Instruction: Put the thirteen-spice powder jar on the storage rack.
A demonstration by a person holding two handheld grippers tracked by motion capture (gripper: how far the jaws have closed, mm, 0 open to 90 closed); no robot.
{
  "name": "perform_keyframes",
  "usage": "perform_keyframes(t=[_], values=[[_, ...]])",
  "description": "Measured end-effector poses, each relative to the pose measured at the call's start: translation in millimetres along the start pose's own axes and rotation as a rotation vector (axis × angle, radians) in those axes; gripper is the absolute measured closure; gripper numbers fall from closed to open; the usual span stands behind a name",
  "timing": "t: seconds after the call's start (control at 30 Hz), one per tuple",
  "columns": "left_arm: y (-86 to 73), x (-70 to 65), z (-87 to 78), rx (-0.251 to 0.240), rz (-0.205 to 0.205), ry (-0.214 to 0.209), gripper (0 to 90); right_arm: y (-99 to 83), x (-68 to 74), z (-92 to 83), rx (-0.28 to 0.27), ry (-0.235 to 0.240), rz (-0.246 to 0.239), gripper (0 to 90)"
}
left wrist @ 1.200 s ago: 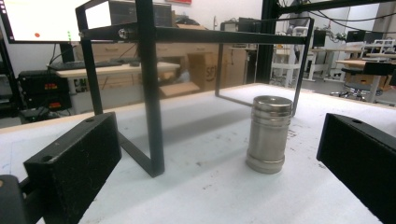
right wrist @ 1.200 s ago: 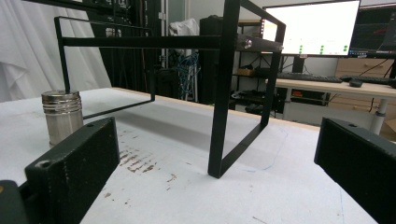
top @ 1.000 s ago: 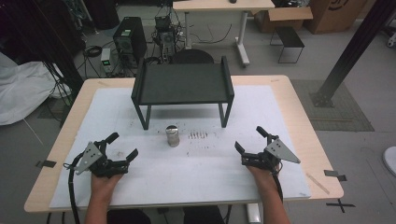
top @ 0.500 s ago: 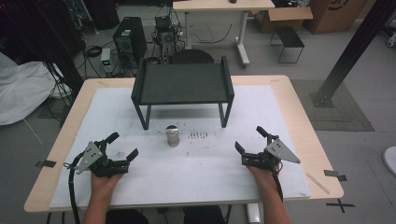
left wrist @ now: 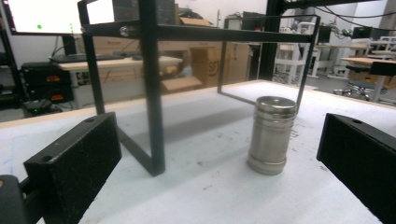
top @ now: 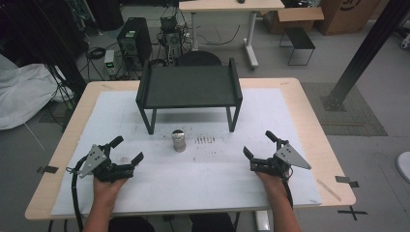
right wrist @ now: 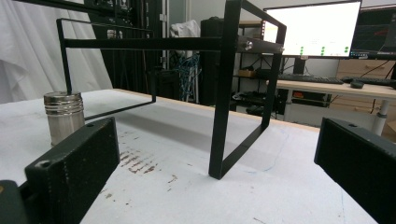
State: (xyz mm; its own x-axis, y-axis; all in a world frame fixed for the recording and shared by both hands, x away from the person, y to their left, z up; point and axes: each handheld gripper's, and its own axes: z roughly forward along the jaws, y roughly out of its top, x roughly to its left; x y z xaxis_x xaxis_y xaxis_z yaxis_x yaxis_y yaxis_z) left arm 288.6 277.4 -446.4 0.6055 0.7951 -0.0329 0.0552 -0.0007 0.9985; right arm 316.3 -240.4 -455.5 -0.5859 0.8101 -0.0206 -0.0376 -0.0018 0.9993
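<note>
Steel can [top: 178,140]: upright on the white mat [top: 203,169], mid-desk, just in front of the rack [top: 188,87], between its front legs; untouched.
Rack: black, low shelf on four legs, top bare.
Stains [top: 204,140]: dark specks on the mat right of the can.
Left hand-held gripper [top: 126,150]: jaws spread wide, nothing between them; resting near the desk's [top: 309,121] front left, well apart from the can. Its own view sights the can [left wrist: 271,135] ahead, right of centre.
Right hand-held gripper [top: 259,143]: released too, empty, front right.
Step, by my reading: start pose, approach not begun.
Next move: reach in level, jaws straddling the can, close on its sides without tipping it.
</note>
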Motion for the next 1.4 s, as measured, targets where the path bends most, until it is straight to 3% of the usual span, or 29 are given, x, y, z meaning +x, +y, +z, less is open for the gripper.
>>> perform_keyframes(t=[0.17,0.4,0.8,1.27,1.4], values=[[10.5,1.0,4.4,-0.004,-0.024,-0.041,0.2,0.0,0.0,0.0,-0.001,0.000,-0.001,0.0],[26.0,-1.0,12.0,0.021,-0.008,-0.083,0.2,0.0,-0.1,0.0,-0.001,0.000,0.000,0.0],[45.5,-4.7,28.6,0.047,-0.029,-0.135,0.3,0.0,-0.2,-0.1,-0.002,0.001,0.000,0.0],[47.8,-13.9,58.7,0.150,-0.011,-0.163,0.2,-0.1,-0.3,-0.2,-0.003,0.001,0.002,0.0],[45.6,-15.9,67.8,0.169,-0.024,-0.166,0.2,-0.1,-0.2,-0.2,-0.002,0.001,0.002,0.0]])
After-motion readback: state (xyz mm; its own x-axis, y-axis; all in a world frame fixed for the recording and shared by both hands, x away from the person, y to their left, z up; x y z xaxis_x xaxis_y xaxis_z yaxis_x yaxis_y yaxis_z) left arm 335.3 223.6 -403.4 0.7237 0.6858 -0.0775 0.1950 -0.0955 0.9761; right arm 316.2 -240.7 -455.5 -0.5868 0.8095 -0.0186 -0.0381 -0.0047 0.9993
